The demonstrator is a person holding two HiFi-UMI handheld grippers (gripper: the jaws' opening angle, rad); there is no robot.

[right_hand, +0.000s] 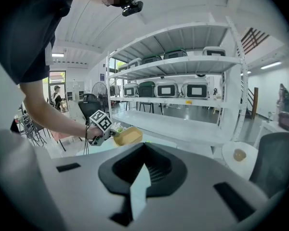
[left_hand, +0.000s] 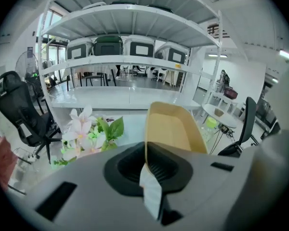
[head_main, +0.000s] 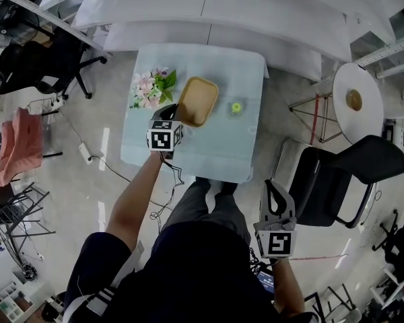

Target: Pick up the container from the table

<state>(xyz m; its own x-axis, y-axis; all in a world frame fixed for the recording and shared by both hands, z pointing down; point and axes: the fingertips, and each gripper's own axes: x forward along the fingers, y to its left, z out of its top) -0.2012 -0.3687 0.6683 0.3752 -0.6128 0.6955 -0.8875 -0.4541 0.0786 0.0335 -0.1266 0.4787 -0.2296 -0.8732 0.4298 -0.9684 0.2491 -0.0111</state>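
One container (head_main: pixel 197 99), one flower bunch (head_main: pixel 150 88), one table (head_main: pixel 242 147). Container is tan, shallow; my left gripper (head_main: pixel 171 112) clamps its rim; right gripper (head_main: pixel 275 186) closed, empty.

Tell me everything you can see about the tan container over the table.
The container is a shallow open tray, tan to mustard, a rounded rectangle with sloping walls and a raised rim. It looks like moulded pulp or plastic and is empty. The left claw is shut on its near short rim; nothing else touches it. It is held over the pale blue table, apparently clear of it, between the flowers and a small green object.
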